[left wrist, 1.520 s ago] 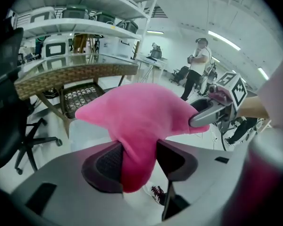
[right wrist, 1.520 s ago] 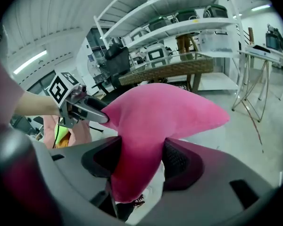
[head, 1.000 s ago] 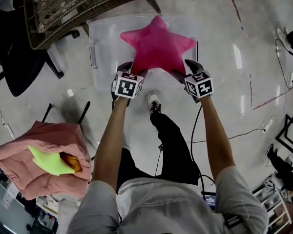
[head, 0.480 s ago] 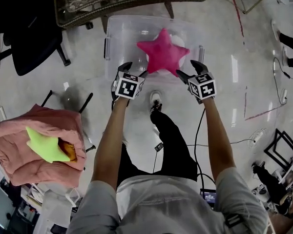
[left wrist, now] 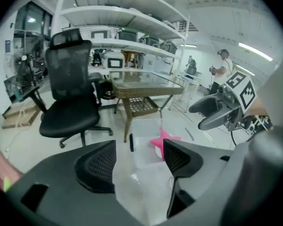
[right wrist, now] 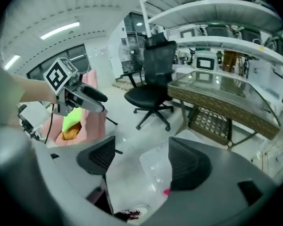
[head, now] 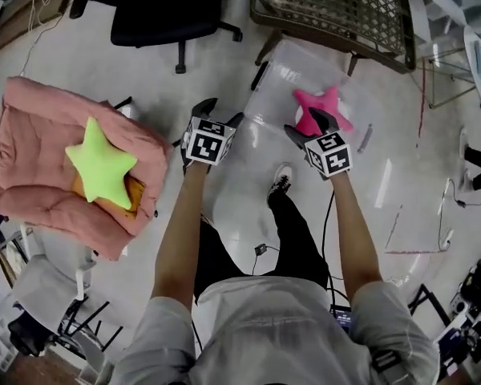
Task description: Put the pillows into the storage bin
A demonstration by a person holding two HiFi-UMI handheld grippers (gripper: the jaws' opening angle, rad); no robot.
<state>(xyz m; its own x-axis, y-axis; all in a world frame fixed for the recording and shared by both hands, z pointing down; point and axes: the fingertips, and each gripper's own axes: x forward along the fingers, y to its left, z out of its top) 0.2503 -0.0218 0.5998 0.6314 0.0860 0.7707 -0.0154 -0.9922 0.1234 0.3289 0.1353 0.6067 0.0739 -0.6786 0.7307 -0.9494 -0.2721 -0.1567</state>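
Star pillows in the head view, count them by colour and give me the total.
Pink star pillow, in the clear storage bin: 1
Green star pillow, on the pink cushioned seat: 1
Total: 2

- You'll see the pink star pillow (head: 306, 103) lying inside the clear storage bin (head: 282, 77) on the floor.
- Your lime-green star pillow (head: 100, 164) lies flat on a pink cushioned seat (head: 32, 135), well apart from the bin.
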